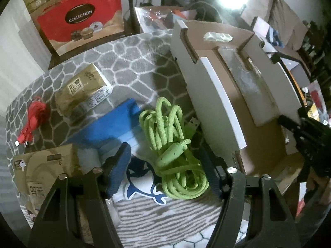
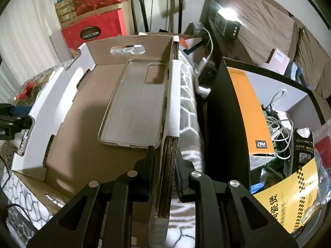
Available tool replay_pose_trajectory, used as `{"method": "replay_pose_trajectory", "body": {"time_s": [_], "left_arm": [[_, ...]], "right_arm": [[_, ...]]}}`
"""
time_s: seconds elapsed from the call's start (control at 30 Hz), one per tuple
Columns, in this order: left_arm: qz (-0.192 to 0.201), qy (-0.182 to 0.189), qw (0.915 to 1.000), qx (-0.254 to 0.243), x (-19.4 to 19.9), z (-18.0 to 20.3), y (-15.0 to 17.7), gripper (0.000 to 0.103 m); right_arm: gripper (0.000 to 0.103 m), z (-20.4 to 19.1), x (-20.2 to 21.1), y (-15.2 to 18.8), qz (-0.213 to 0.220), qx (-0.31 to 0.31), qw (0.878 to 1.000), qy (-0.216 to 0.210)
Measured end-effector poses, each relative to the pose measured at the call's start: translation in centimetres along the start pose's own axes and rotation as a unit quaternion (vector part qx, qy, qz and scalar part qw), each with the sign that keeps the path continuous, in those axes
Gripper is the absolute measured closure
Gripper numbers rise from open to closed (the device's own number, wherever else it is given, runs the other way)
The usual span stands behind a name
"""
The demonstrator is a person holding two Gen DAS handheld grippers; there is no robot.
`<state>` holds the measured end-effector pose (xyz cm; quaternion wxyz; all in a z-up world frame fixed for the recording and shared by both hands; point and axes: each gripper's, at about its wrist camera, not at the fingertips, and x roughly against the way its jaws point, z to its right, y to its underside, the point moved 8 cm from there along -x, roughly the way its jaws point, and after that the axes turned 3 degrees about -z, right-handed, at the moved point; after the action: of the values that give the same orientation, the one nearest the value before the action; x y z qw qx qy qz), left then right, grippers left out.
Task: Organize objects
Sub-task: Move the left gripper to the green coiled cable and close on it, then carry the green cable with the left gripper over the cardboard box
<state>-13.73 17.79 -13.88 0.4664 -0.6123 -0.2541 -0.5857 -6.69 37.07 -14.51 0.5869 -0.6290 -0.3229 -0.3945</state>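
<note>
A: How are the jaws of the left gripper [image 1: 165, 165] standing?

B: They are standing about half open, straddling the green cable [image 1: 173, 142] at the lower centre of the frame. The bundle is lying between the blue pads, but I cannot tell whether they are touching it.

A: What is the cable lying on?

B: It is resting partly on a blue packet [image 1: 111, 128] with a whale print, on the patterned grey cloth [image 1: 132, 57]. Further left, a gold tissue pack [image 1: 84, 88] and a red cable [image 1: 33, 119] are lying apart from each other on the same cloth.

A: And the right gripper [image 2: 165, 165]?

B: Its jaws are pinching the right wall of the cardboard box [image 2: 86, 124], nearly closed, low in the centre of its frame.

A: What is sitting inside the box?

B: A clear phone case [image 2: 136, 107] is lying flat on its floor, close against that same wall. To the right, a black bin [image 2: 225, 124] is holding an orange box [image 2: 250, 111], white wires and a yellow booklet.
</note>
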Motion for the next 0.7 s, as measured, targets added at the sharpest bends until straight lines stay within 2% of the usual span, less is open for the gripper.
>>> {"method": "replay_pose_trajectory", "body": {"time_s": [0.03,0.27,0.7], "left_arm": [[-0.003,0.006,1.0000,0.000,-0.2,0.1,0.1,0.061],[0.006,0.026,0.9996,0.010,0.1,-0.2,0.0,0.072],[0.059,0.070,0.9955,0.026,6.7,0.4,-2.3,0.073]], "right_arm": [[0.085,0.0,0.0,0.0,0.000,0.001,1.000,0.000],[0.085,0.0,0.0,0.1,0.000,0.003,1.000,0.000],[0.085,0.0,0.0,0.1,0.000,0.004,1.000,0.000]]}}
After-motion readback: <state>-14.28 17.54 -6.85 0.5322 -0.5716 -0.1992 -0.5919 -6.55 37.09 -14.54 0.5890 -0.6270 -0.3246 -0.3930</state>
